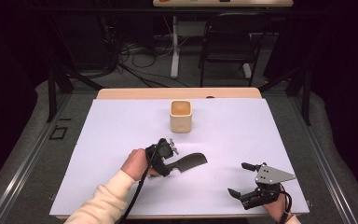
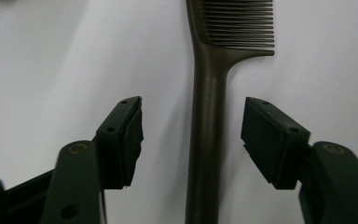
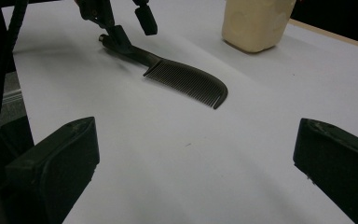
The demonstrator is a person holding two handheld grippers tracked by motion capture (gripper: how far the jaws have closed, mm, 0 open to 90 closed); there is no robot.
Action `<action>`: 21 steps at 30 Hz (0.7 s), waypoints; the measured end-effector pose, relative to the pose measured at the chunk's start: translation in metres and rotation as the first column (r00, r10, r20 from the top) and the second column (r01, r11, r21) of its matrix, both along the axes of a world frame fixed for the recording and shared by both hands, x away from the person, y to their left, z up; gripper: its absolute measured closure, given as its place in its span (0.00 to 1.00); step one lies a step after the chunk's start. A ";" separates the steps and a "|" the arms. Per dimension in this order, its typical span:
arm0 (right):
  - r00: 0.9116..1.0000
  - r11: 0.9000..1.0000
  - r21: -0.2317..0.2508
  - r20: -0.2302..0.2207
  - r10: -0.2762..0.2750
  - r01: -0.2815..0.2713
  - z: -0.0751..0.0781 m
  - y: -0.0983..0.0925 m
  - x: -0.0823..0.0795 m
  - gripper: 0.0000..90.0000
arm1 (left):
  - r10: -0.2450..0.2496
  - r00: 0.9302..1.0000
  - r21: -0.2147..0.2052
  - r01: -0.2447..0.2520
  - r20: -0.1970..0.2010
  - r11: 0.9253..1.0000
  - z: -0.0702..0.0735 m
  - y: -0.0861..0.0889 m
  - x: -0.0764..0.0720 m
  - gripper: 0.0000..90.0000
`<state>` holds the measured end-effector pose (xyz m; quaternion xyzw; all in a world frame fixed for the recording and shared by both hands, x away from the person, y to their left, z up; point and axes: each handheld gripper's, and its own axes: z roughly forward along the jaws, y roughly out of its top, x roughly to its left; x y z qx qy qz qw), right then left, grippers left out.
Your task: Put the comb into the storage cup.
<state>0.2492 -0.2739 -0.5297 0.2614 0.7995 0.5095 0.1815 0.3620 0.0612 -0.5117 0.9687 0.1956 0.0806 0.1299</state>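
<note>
The left gripper [image 2: 191, 140] stands over the handle of a dark comb [image 2: 207, 116], with one jaw on each side of it. In the left gripper view a clear strip of white table [image 2: 42, 70] shows between each pad and the handle, so the jaws straddle the comb without pressing on it. The handle runs straight up between them, and the teeth begin just past the tips, off to the right in that view.

From above, the left gripper [image 1: 164, 154] sits at the comb's [image 1: 191, 162] handle end, with the toothed end pointing away from it toward the right gripper [image 1: 242, 179]. The comb lies flat on the table [image 1: 121, 121].

The right gripper is spread wide and holds nothing. It sits well apart from the comb, near the table's front edge. In the right gripper view only bare table lies between its jaws, and the comb [image 3: 186, 79] lies ahead of them, left of centre.

A cream cup [image 1: 181, 116] stands upright beyond the left gripper, well apart from the comb. In the right gripper view the cup [image 3: 256, 21] lies far ahead.
</note>
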 end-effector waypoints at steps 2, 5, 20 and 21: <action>1.000 1.000 -0.001 -0.001 0.000 0.000 0.000 0.000 0.000 0.00 | -0.008 1.000 0.019 0.009 -0.015 1.000 0.000 -0.004 0.002 0.50; 1.000 1.000 0.000 -0.002 0.001 -0.001 0.000 0.000 0.000 0.00 | -0.016 0.999 0.035 0.017 -0.033 0.999 0.000 -0.008 0.004 0.57; 1.000 1.000 0.001 -0.005 0.001 -0.001 0.000 -0.001 0.000 0.00 | -0.038 0.991 0.080 0.049 -0.126 0.996 -0.007 -0.022 0.017 0.73; 1.000 1.000 0.002 -0.006 0.001 -0.001 0.000 -0.001 0.000 0.00 | -0.037 0.991 0.078 0.047 -0.126 0.996 -0.008 -0.022 0.017 0.73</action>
